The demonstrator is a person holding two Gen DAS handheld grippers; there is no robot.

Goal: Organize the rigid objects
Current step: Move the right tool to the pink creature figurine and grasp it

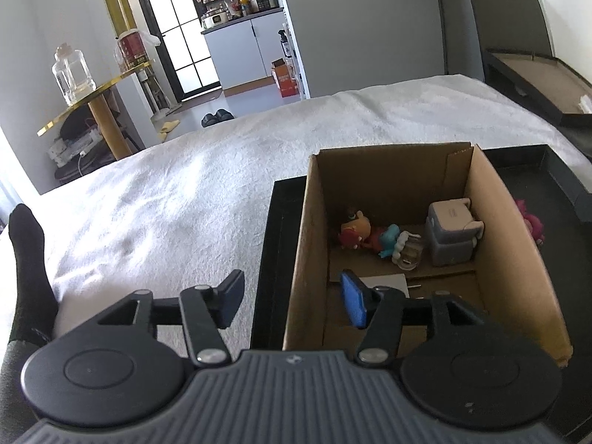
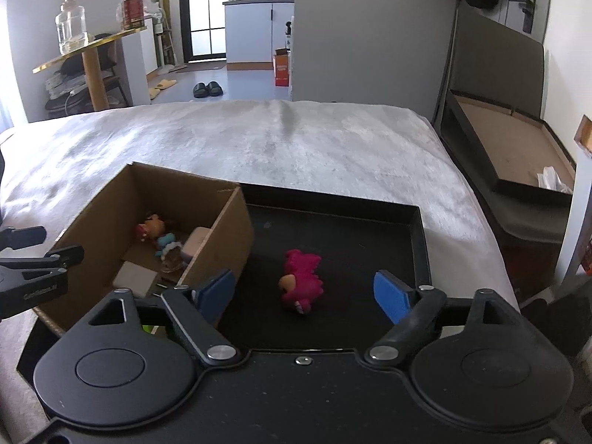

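A cardboard box stands in a black tray on the bed. In it lie an orange and teal figurine, a clear small item and a grey blocky toy. My left gripper is open, its jaws astride the box's left wall, empty. In the right wrist view the box is at left and a pink toy lies on the tray floor. My right gripper is open, low over the tray, with the pink toy between its fingers, not clamped.
The tray lies on a white blanket. A dark bed frame with an open storage box stands at right. A gold side table with a glass jar stands at far left. My left gripper shows at the left edge.
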